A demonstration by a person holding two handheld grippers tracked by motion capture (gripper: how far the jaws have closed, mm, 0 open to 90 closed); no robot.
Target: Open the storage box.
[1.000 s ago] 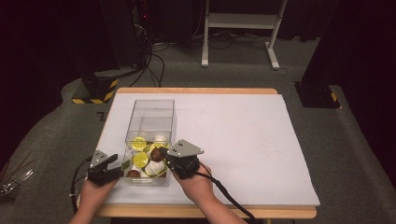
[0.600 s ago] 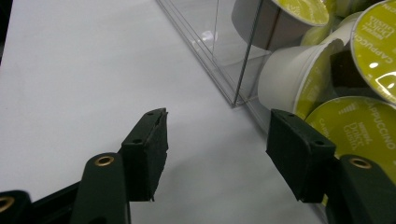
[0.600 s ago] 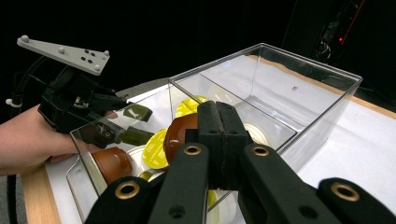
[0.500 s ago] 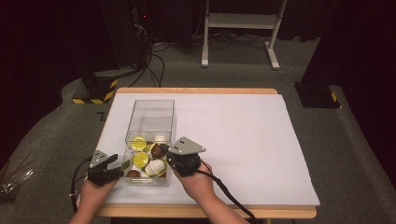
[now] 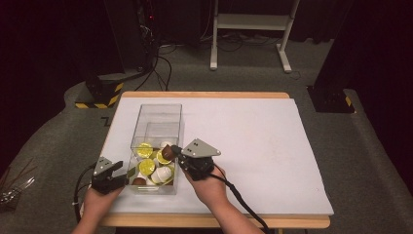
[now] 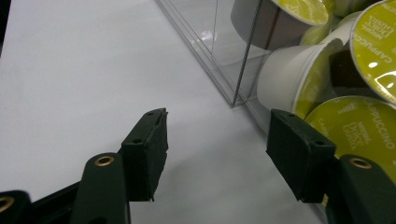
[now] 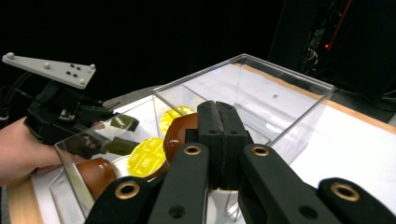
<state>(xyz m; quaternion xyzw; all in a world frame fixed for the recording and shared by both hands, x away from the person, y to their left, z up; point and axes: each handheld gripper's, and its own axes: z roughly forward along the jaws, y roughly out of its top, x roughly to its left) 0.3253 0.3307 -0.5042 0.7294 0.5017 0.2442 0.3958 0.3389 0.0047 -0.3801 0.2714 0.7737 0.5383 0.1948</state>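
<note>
High view showed your right tool (image 5: 175, 150) at the right wall of the clear box (image 5: 157, 113), reaching over the rim. Its jaws were clenched tight together in the right gripper view, with nothing pinched between them. A brown pod (image 7: 183, 133) sat just behind them, and I could not tell if it touched them. Your left tool (image 5: 121, 173) waited at the left near corner of the box, low on the white worktop (image 5: 263, 141). Its jaws stood apart, released, holding nothing; one was outside the box's corner (image 6: 236, 100) and one was in front of the wall. Yellow-topped pods (image 5: 145, 166) and a white pod (image 5: 163, 173) lay piled in the near end of the box.
</note>
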